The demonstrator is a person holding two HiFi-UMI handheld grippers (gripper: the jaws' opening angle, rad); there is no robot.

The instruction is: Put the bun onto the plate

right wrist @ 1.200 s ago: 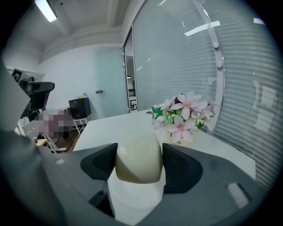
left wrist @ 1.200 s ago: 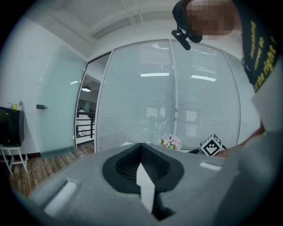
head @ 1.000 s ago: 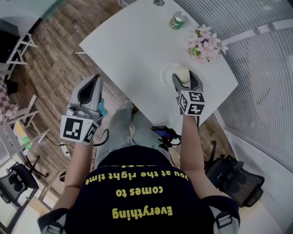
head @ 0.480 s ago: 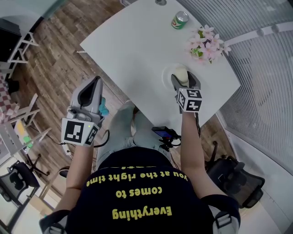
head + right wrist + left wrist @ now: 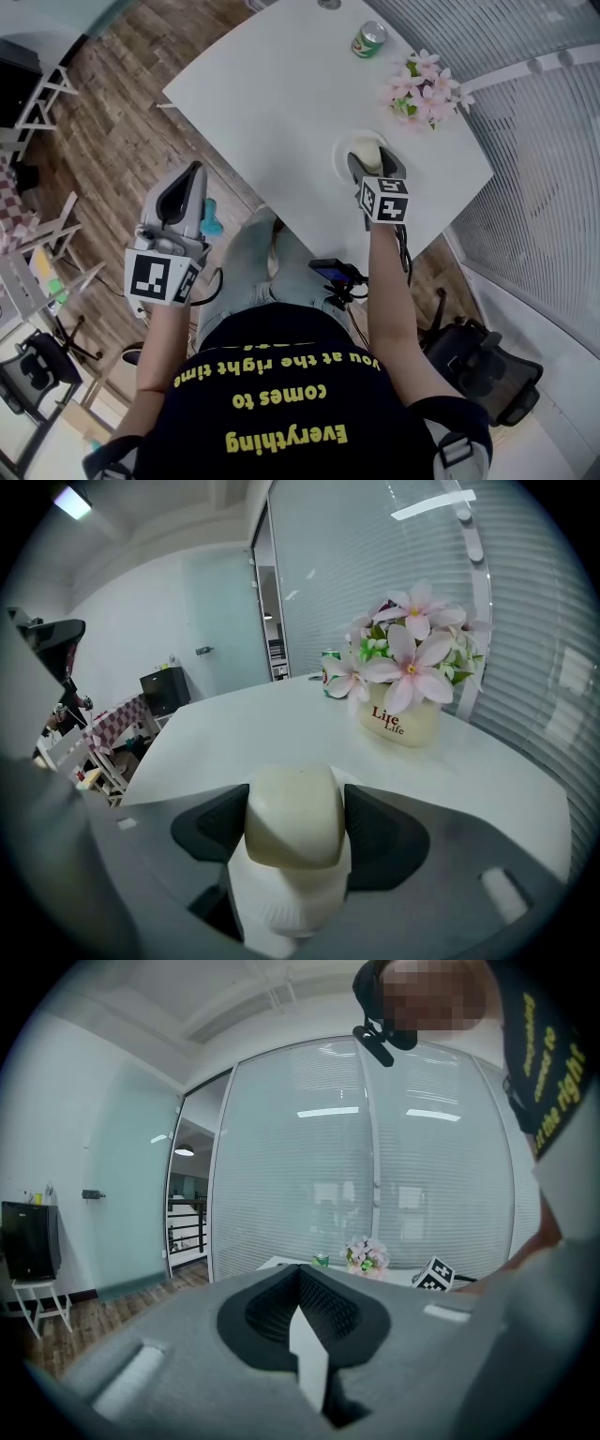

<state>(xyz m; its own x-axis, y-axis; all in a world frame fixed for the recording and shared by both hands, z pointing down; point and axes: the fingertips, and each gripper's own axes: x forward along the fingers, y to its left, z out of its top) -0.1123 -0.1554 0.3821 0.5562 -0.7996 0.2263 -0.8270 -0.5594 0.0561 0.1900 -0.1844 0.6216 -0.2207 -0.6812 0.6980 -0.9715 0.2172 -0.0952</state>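
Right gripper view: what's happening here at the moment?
The person's right gripper is clamped on the bun, holding it right over the white plate on the table, near the flower pot. It is not released yet. The left gripper is shut and empty, held off the table's side.

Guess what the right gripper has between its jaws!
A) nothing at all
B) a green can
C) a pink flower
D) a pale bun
D: in the right gripper view, the pale bun sits clamped between the dark pads of the right gripper, while the can and flowers stand farther back on the table.
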